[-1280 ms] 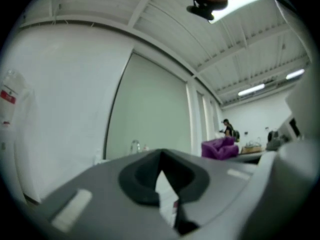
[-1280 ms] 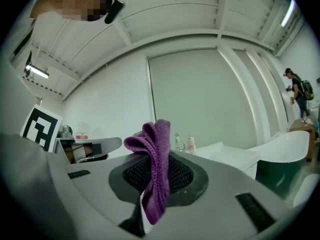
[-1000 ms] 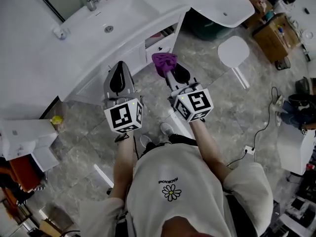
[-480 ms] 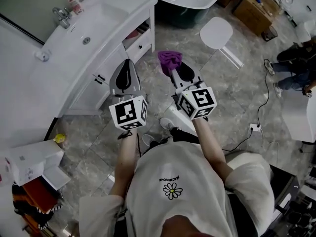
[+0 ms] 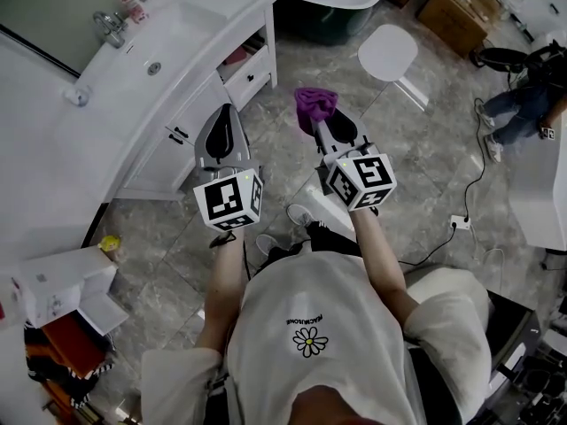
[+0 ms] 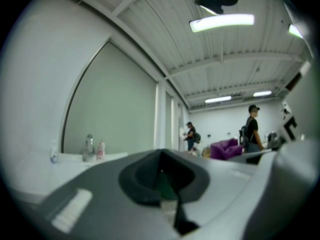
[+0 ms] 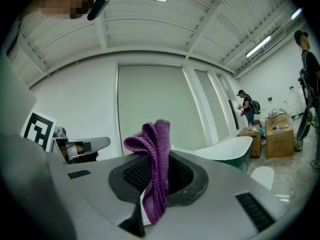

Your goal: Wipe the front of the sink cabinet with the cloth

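Wiping is judged not yet begun: the cloth [image 5: 312,102] is clamped in the right hand-held gripper [image 5: 321,120], apart from the cabinet [image 5: 182,149] at ten o'clock, and the left hand-held gripper [image 5: 223,113] is closed on nothing.

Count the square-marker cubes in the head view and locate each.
2. One cube rides the left gripper; the other rides the right gripper, holding the cloth. None seems hidden.

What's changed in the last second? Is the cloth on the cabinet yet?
Not yet. The view swung, and the cloth in the right gripper now sits farther from the sink cabinet front than a second ago, clear of it. Nothing was gripped or released: the right gripper stays shut on the cloth, and the left gripper stays shut and empty beside it.
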